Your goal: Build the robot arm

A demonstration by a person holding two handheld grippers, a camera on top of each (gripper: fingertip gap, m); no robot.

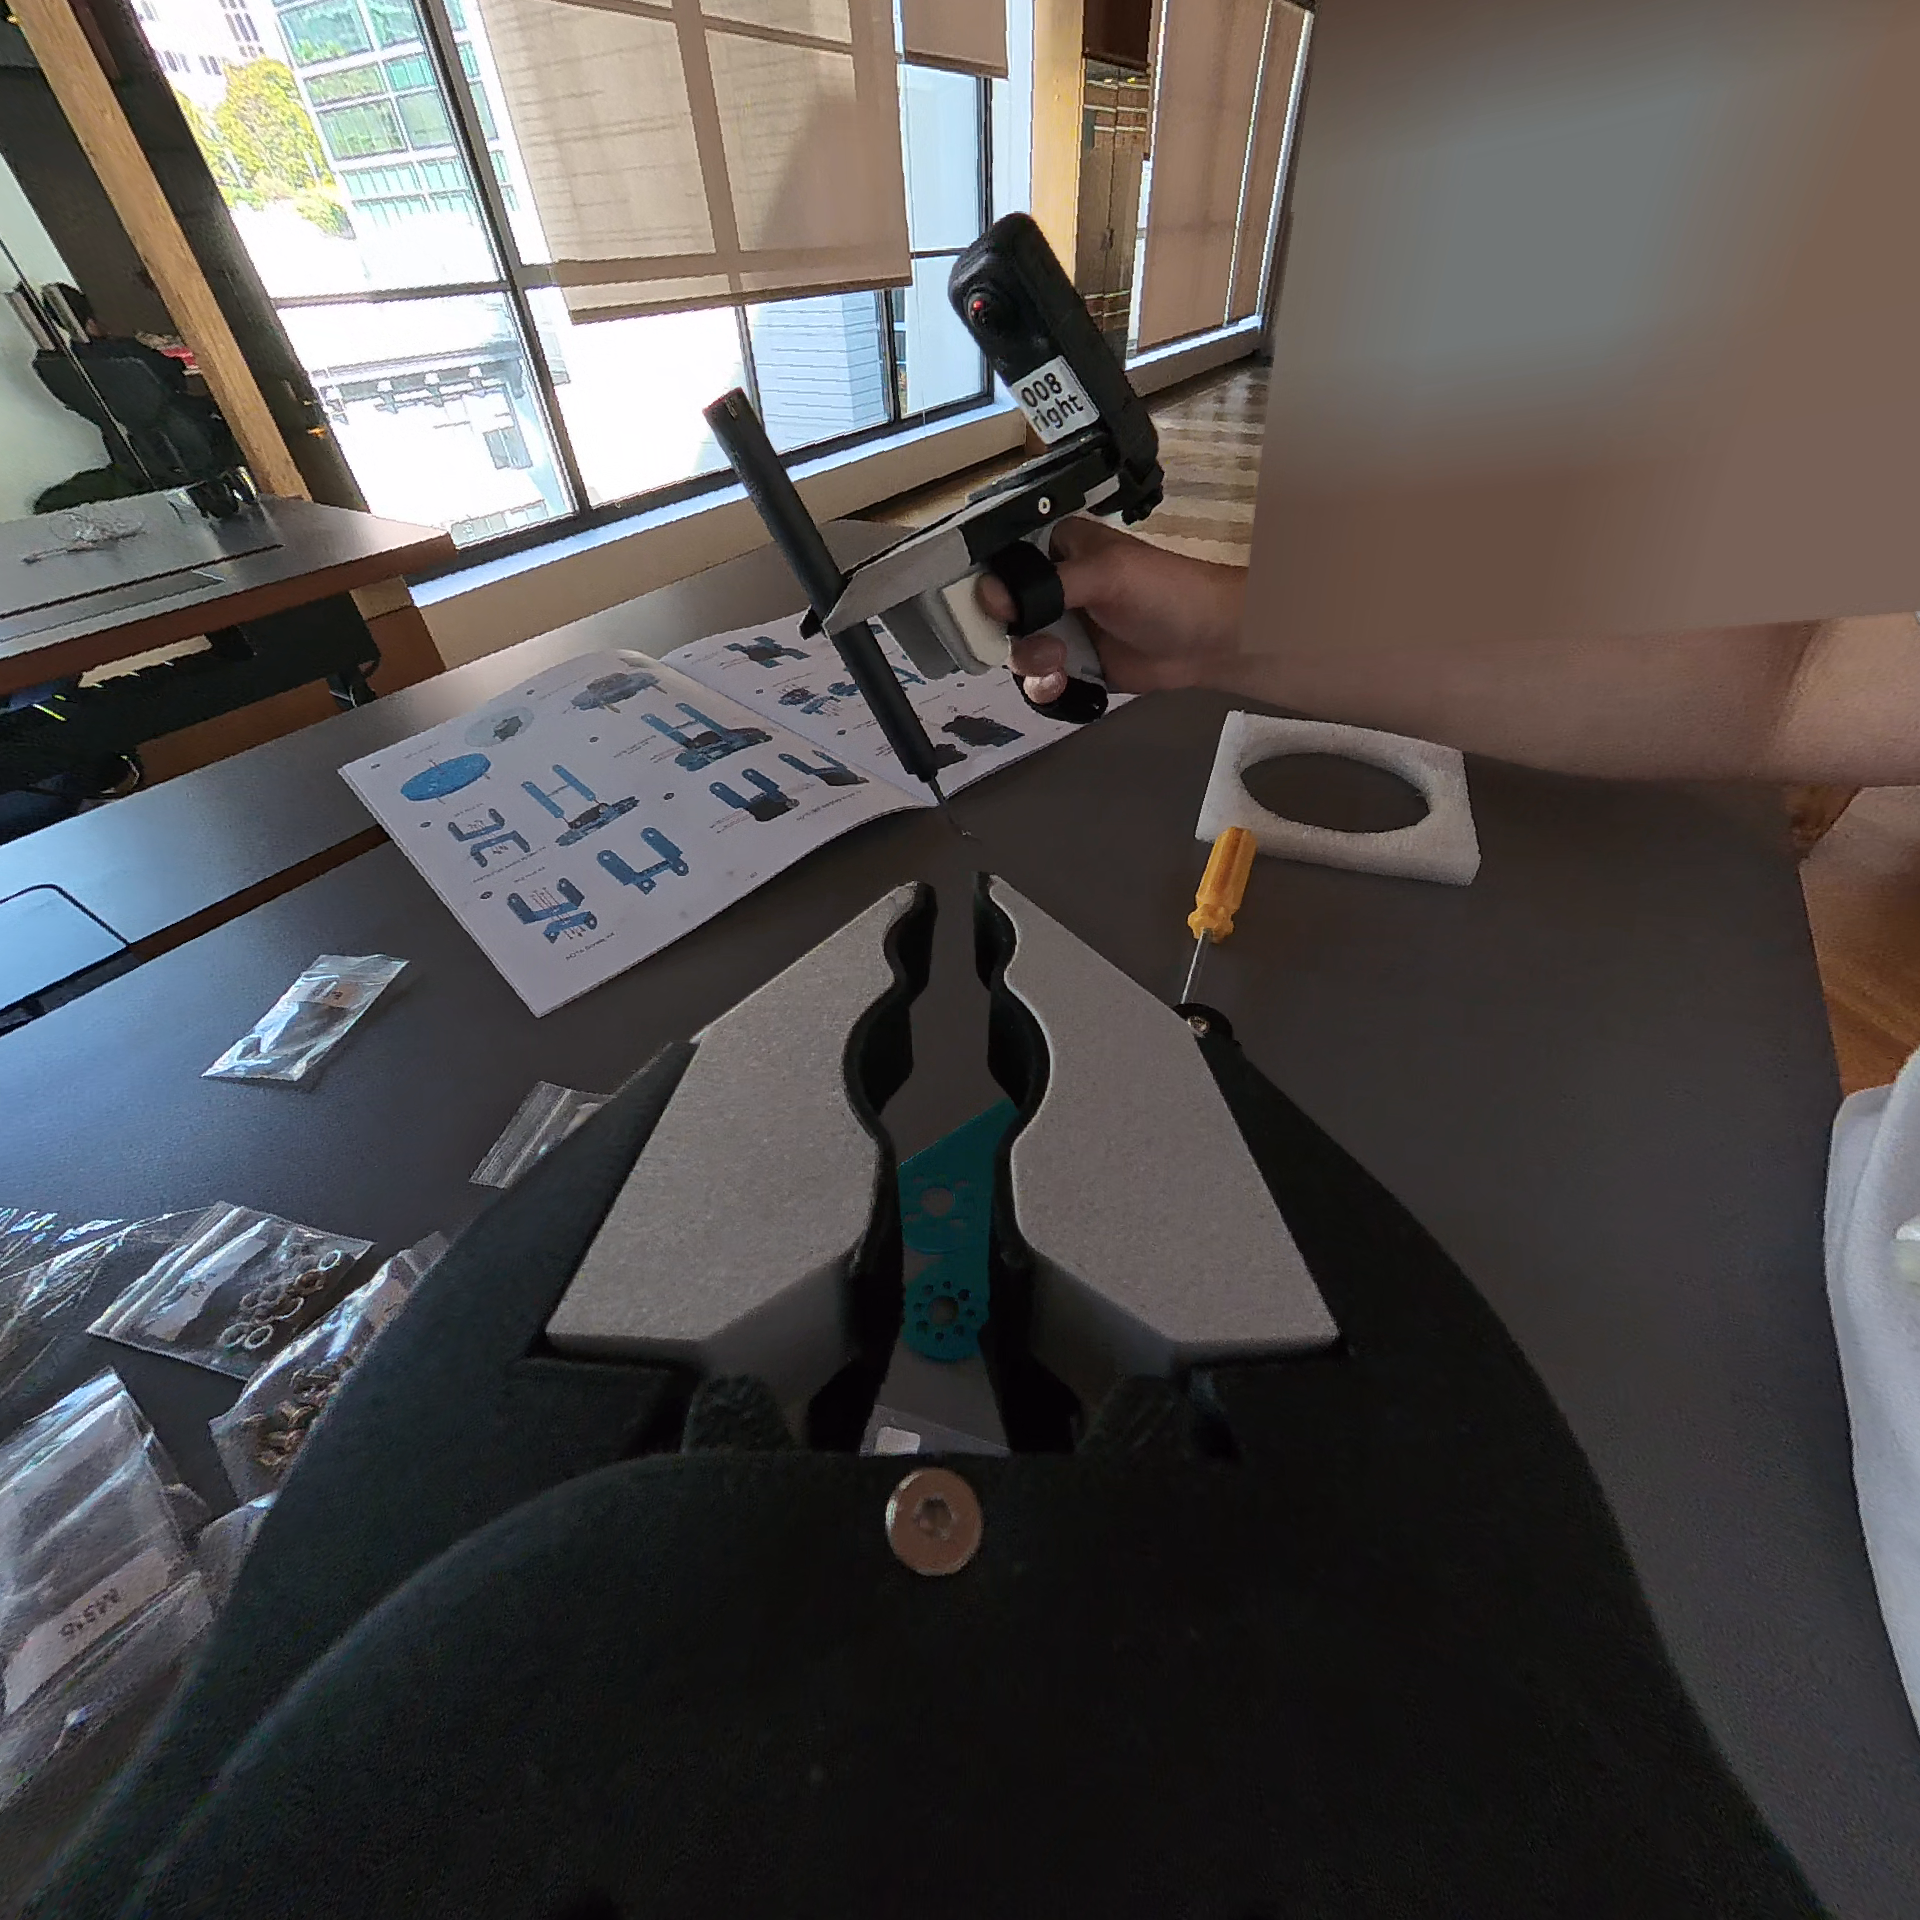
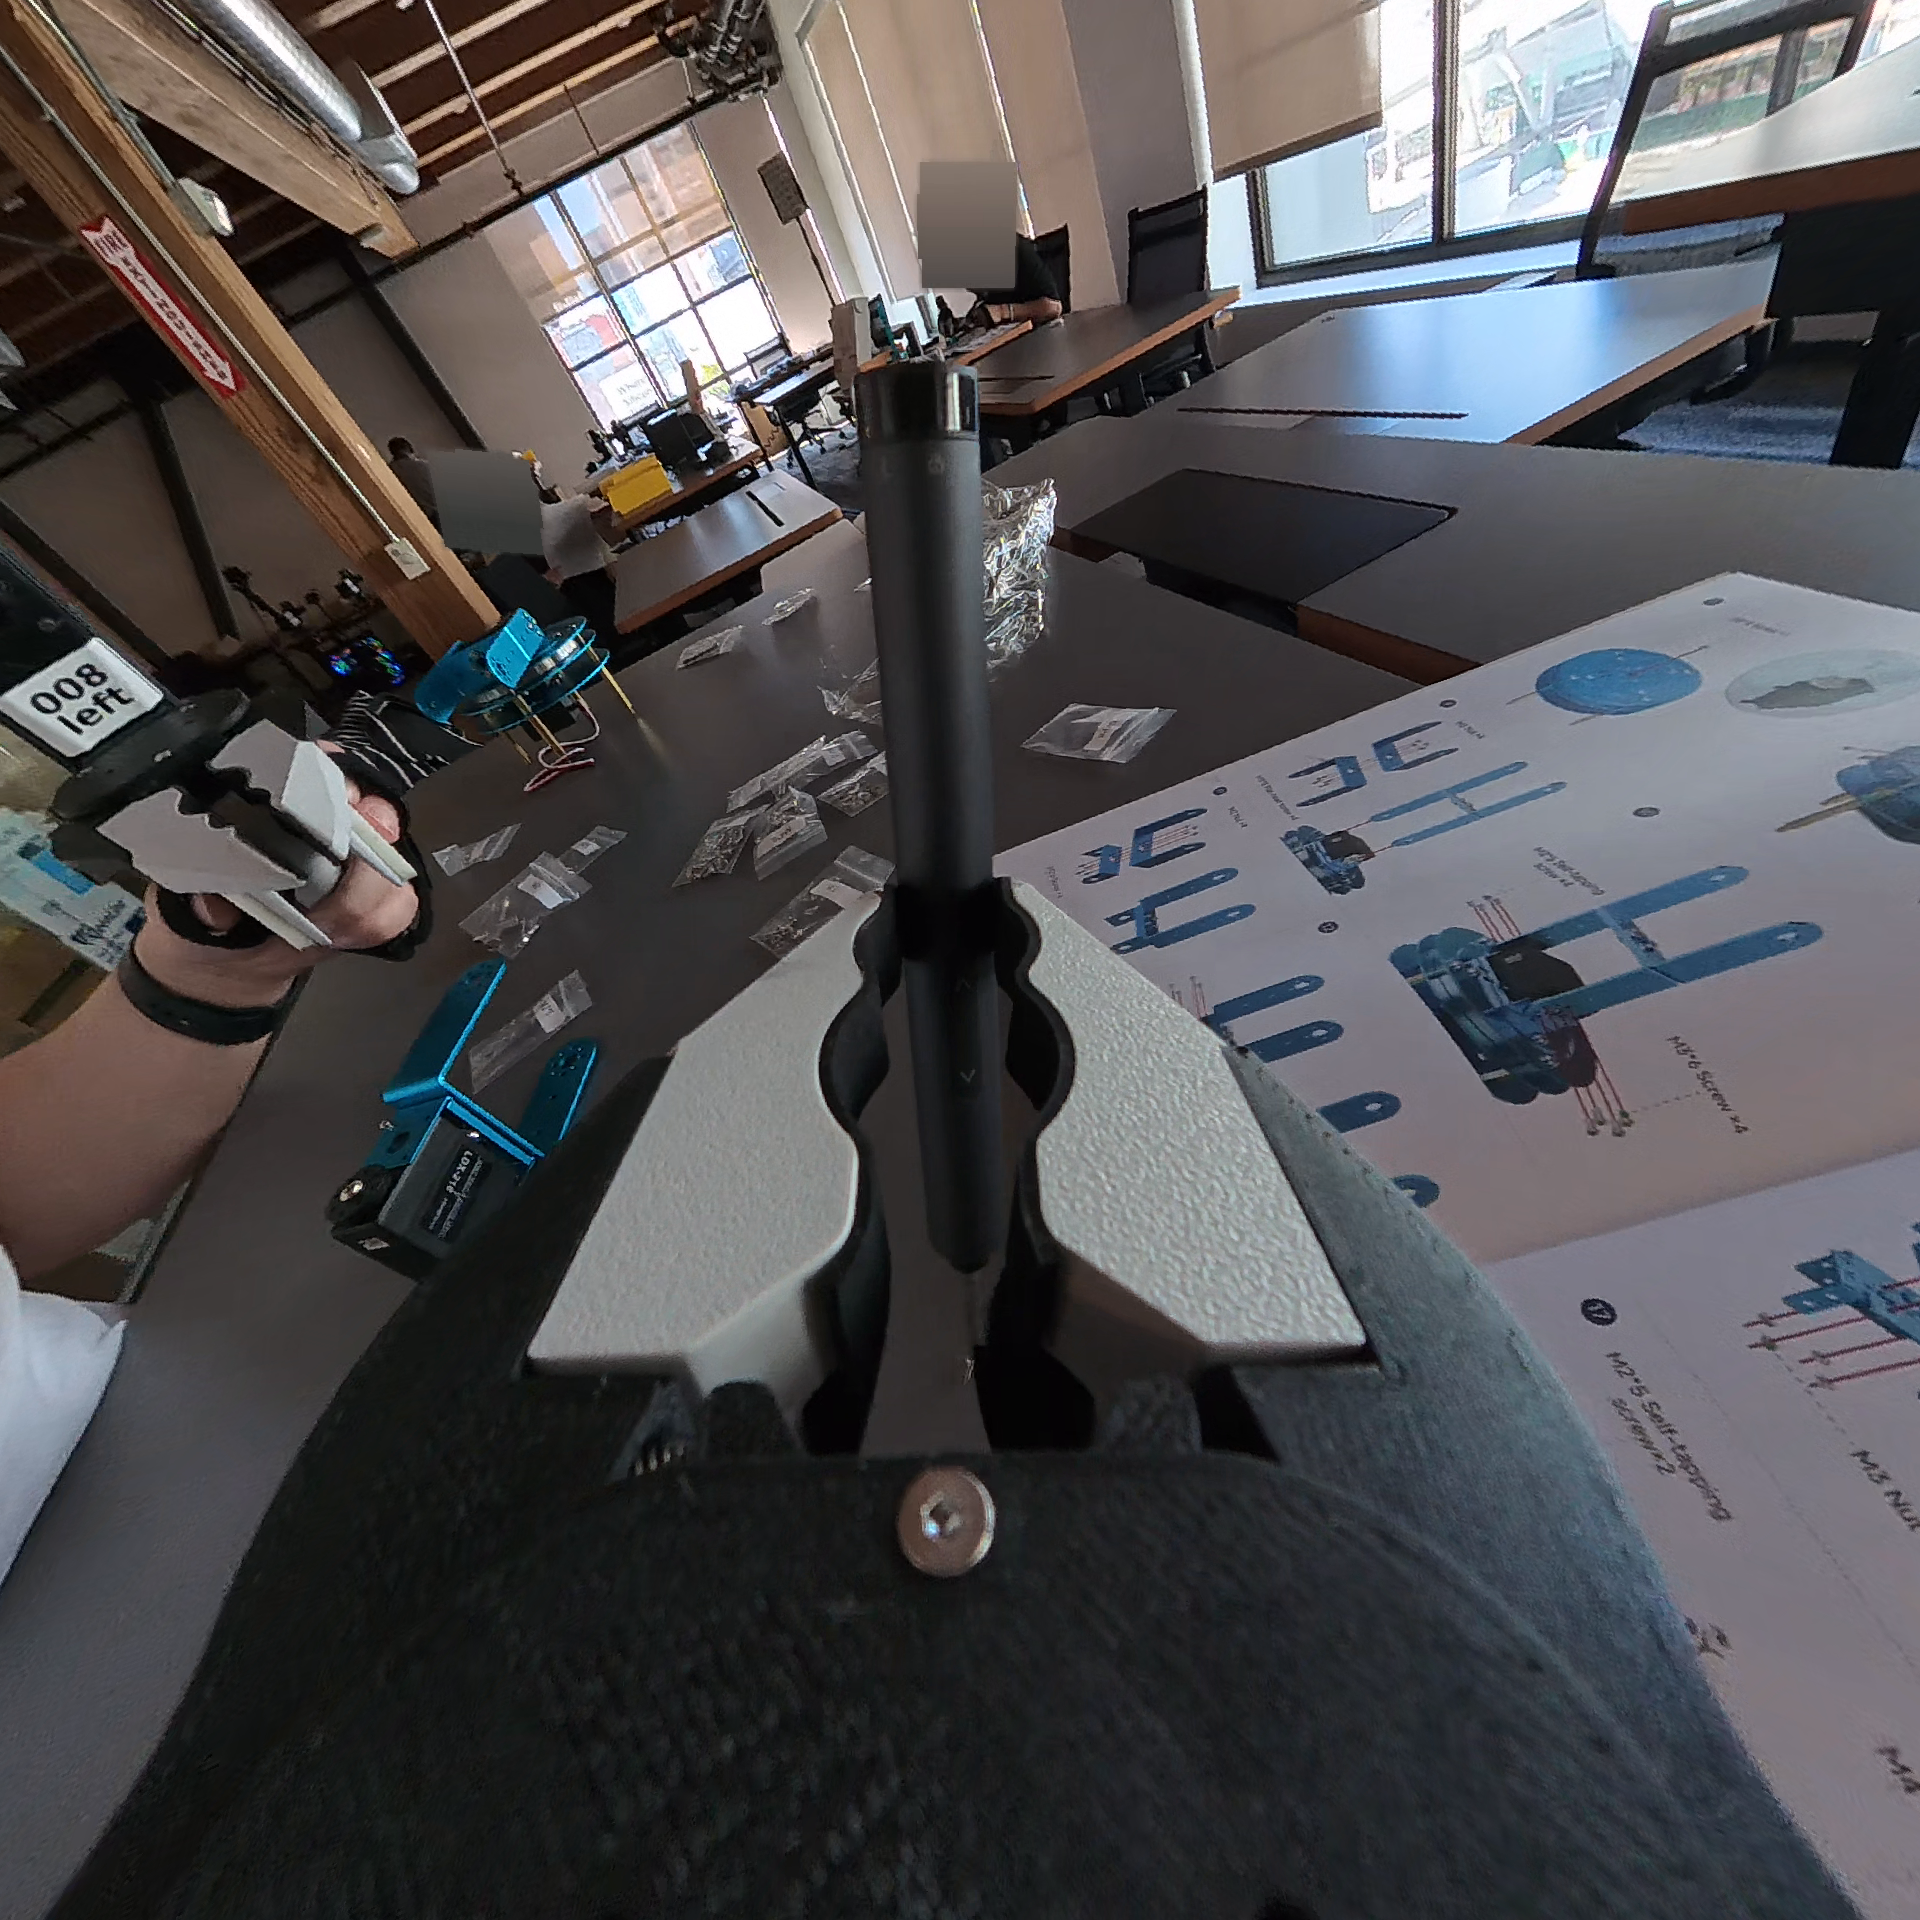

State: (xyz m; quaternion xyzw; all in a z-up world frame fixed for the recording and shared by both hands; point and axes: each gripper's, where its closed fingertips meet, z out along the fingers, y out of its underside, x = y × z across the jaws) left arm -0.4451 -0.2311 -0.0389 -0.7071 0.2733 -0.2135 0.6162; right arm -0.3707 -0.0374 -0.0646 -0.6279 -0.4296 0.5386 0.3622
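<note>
My right gripper (image 2: 951,914) is shut on a dark grey pen-shaped electric screwdriver (image 2: 925,675), gripped at mid-length. In the left wrist view this gripper (image 1: 831,613) holds the screwdriver (image 1: 790,530) slanted, bit down. The bit hovers just above the dark table (image 1: 1455,1143) by the booklet's near edge. My left gripper (image 1: 956,894) has its jaws almost together and holds nothing. It hovers over a blue metal bracket (image 1: 951,1226), seen through the narrow gap. In the right wrist view the left gripper (image 2: 312,883) is above and behind that bracket and its black servo (image 2: 447,1132).
An open instruction booklet (image 1: 623,810) lies mid-table. A yellow-handled screwdriver (image 1: 1221,883) and a white foam frame (image 1: 1351,800) lie to its right near the table's edge. Several small bags of screws (image 2: 769,821) are scattered around. A blue robot base (image 2: 520,665) stands farther back. Across from one pair of fingers to the other is roughly 20 cm.
</note>
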